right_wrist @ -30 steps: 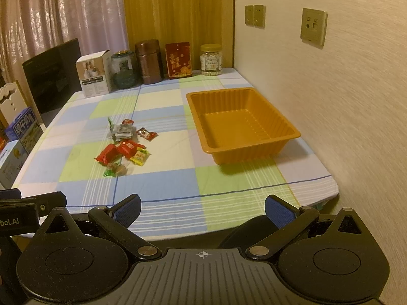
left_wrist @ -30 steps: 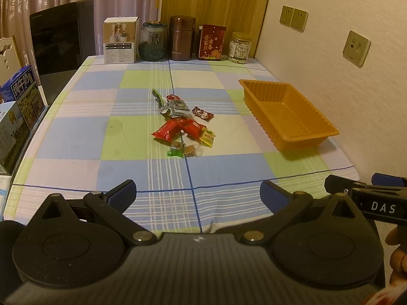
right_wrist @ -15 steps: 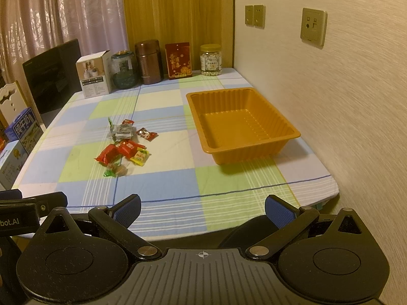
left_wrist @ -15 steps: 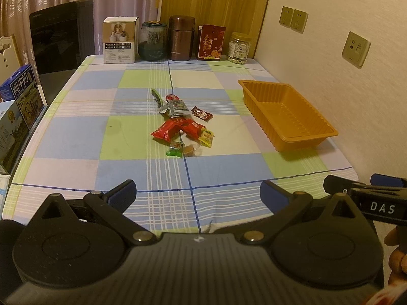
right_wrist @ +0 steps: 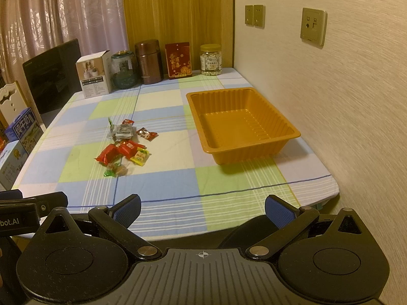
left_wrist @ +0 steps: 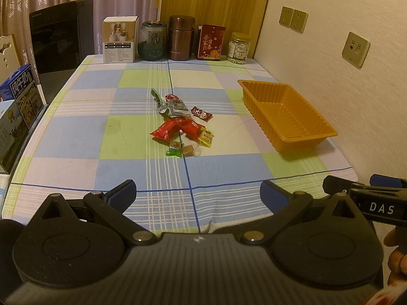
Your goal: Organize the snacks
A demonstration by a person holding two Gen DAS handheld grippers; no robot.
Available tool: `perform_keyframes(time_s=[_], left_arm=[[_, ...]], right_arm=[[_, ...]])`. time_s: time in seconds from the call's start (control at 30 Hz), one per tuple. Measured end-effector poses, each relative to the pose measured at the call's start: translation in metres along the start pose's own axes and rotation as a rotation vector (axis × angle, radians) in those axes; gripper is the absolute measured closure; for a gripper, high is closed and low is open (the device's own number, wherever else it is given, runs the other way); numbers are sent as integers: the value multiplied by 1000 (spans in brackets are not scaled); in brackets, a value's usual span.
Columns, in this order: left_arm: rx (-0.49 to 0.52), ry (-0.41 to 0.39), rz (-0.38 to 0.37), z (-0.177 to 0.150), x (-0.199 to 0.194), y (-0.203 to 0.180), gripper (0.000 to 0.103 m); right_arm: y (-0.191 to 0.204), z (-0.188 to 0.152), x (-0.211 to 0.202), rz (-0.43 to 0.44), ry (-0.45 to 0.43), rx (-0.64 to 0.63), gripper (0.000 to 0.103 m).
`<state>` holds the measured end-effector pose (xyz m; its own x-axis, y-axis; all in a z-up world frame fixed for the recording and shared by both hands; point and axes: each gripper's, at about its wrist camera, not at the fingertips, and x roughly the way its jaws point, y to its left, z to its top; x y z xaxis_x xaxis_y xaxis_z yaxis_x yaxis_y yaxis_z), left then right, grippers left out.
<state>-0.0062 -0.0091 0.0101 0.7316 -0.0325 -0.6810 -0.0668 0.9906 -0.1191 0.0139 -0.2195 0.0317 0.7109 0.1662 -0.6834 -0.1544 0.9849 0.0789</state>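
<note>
Both grippers spread wide, holding nothing, at the near table edge.
Left gripper [left_wrist: 198,193] and right gripper [right_wrist: 202,207] released; snack pile [left_wrist: 182,124] lies well ahead of left jaws, empty orange tray [right_wrist: 244,124] ahead of right jaws, apart from the snacks.
</note>
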Motion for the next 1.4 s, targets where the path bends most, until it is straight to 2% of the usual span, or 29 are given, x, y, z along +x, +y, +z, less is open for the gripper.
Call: perform_keyframes(time_s=[0.4, 0.6, 0.97, 1.13, 1.23, 1.4], left_arm=[[-24, -5, -11, 1, -1, 2, 0], [-65, -11, -21, 7, 4, 21, 0], [-83, 20, 16, 20, 43, 67, 1], [-62, 34, 24, 32, 68, 80, 5], [-50, 46, 22, 39, 87, 87, 5], [-28, 67, -7, 50, 120, 95, 10]], right_arm=[[0, 0, 0, 5, -3, 5, 0], [2, 2, 7, 41, -10, 12, 0], [17, 15, 52, 93, -1, -4, 1], [25, 20, 81, 117, 11, 7, 1], [31, 25, 100, 125, 23, 6, 15], [43, 32, 138, 143, 54, 12, 25]])
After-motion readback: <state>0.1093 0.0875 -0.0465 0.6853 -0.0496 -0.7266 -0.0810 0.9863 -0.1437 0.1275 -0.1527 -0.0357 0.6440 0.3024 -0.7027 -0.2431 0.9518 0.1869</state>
